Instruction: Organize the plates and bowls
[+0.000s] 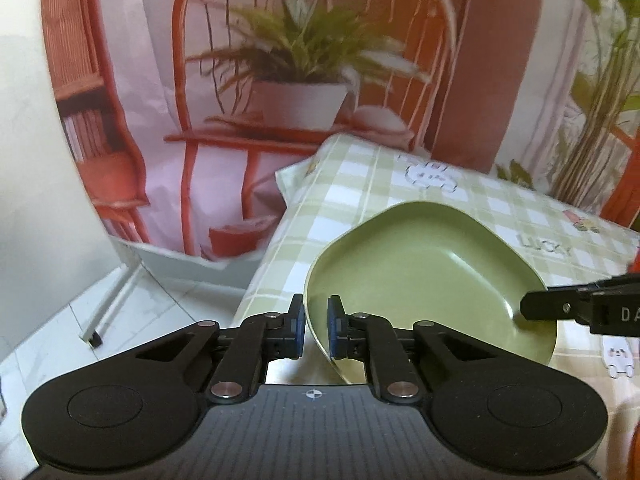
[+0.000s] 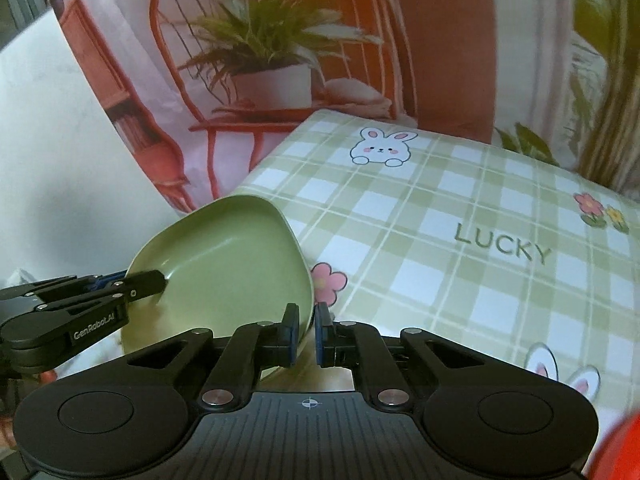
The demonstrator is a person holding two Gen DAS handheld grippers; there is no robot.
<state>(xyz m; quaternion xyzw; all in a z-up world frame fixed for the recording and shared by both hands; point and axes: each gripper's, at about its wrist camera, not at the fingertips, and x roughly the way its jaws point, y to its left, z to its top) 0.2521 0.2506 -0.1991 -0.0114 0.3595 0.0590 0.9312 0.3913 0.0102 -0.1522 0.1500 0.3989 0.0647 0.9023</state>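
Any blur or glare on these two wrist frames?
Left wrist view: motion blur smears the backdrop plant and the tablecloth print; a glare streak sits inside the green plate. Right wrist view: sharper, "LUCKY" readable, plate matte without strong glare; fisheye bends the table edge in both.

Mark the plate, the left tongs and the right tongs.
plate [image 1: 424,264], left wrist view, inner base.
left tongs [image 1: 317,327], left wrist view, between the fingertips at the rim.
right tongs [image 2: 307,334], right wrist view, between the fingertips at the rim.

Your matte black left gripper [image 1: 316,326] and right gripper [image 2: 306,334] carry blue finger pads [image 2: 319,334], silver pivot screws, ribbed grey bases with crosshair marks at six o'clock, white "GenRobot.AI" lettering.
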